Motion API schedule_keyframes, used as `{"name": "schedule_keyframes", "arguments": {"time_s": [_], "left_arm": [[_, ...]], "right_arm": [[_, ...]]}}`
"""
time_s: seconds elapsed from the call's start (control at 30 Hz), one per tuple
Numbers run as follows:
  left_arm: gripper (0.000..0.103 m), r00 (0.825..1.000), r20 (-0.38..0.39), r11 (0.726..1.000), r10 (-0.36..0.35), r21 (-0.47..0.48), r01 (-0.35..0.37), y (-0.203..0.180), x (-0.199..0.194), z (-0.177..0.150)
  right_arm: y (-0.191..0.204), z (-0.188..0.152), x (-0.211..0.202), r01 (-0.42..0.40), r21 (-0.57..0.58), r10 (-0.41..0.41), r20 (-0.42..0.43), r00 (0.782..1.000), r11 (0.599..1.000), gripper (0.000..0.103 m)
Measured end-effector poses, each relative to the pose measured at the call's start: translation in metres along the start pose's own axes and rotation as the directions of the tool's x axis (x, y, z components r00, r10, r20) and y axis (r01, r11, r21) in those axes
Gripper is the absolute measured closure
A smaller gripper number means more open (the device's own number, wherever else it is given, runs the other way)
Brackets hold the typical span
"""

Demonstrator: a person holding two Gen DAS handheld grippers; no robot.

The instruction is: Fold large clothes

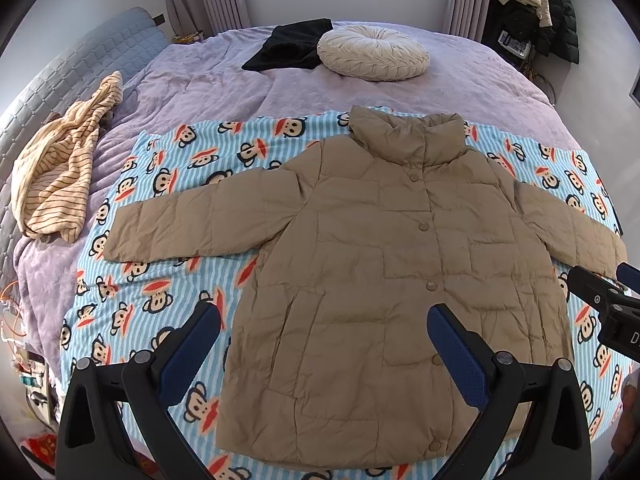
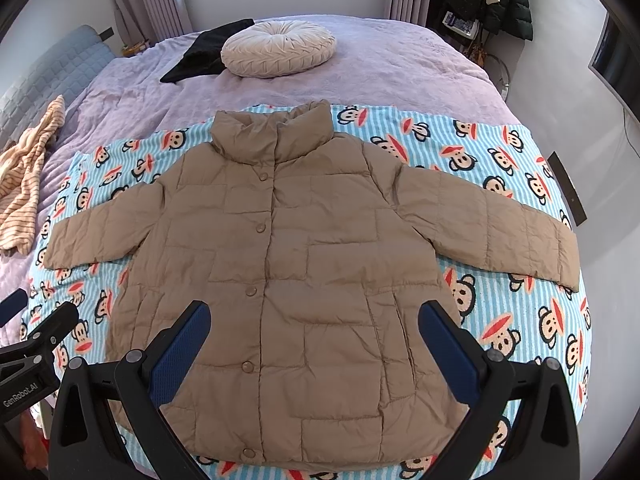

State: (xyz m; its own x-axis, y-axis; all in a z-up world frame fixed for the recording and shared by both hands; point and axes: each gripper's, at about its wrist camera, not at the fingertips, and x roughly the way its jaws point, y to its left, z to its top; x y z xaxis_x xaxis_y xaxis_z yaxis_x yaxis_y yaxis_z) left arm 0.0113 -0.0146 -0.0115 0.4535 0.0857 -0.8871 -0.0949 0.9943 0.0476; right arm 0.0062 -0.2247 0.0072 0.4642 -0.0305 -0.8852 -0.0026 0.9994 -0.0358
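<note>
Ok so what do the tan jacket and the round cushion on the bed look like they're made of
Tan jacket: probably a thin synthetic shell over soft padding, with a slight sheen. It shows stitched quilted panels and fine crinkles, and the front snaps look like matte plastic.

Round cushion: likely a cream velvet-type fabric, soft and faintly lustrous, with pleats running out from a gathered centre. The exact fibre isn't clear.

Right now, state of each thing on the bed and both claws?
Tan puffer jacket: flat, snapped shut, sleeves spread, unfolded.
Monkey-print blanket: spread under jacket.
Striped garment: crumpled.
Black garment: folded.
Round cushion: beside black garment.
Left claw: open, empty.
Right claw: open, empty.
</note>
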Motion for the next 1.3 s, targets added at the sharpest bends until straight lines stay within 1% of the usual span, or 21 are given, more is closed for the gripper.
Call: {"name": "schedule_keyframes", "arguments": {"time_s": [0.33,0.6,0.9,1.03,1.17,1.23,1.3], "left_arm": [[0.000,1.000,-0.002,1.000,0.000,-0.004,0.000,0.003,-0.002,-0.004],[0.000,1.000,-0.004,1.000,-0.005,-0.010,0.005,0.003,-0.004,-0.011],[0.000,1.000,-0.022,0.999,-0.020,-0.033,0.020,0.015,0.003,-0.017],[0.000,0.999,-0.037,0.999,-0.037,-0.031,0.036,0.024,0.013,-0.022],[0.000,0.996,-0.059,0.997,-0.065,-0.031,0.064,0.036,0.027,-0.027],[0.000,0.993,-0.072,0.995,-0.091,-0.047,0.087,0.047,0.037,-0.030],[0.000,0.988,-0.085,0.989,-0.130,-0.083,0.123,0.062,0.051,-0.033]], "right_arm": [[-0.002,-0.001,0.000,-0.001,-0.001,0.001,-0.001,1.000,1.000,0.000],[0.010,-0.008,-0.004,-0.007,-0.011,0.007,-0.001,1.000,1.000,0.000],[0.013,-0.013,-0.001,-0.012,-0.006,0.012,-0.028,1.000,1.000,0.000],[0.016,-0.016,0.003,-0.027,-0.003,0.027,-0.048,0.998,1.000,0.000],[0.027,-0.021,0.016,-0.054,0.008,0.054,-0.086,0.995,0.999,0.000],[0.033,-0.024,0.022,-0.068,0.007,0.068,-0.099,0.993,0.998,0.000],[0.044,-0.027,0.031,-0.089,0.007,0.090,-0.118,0.989,0.996,0.000]]}}
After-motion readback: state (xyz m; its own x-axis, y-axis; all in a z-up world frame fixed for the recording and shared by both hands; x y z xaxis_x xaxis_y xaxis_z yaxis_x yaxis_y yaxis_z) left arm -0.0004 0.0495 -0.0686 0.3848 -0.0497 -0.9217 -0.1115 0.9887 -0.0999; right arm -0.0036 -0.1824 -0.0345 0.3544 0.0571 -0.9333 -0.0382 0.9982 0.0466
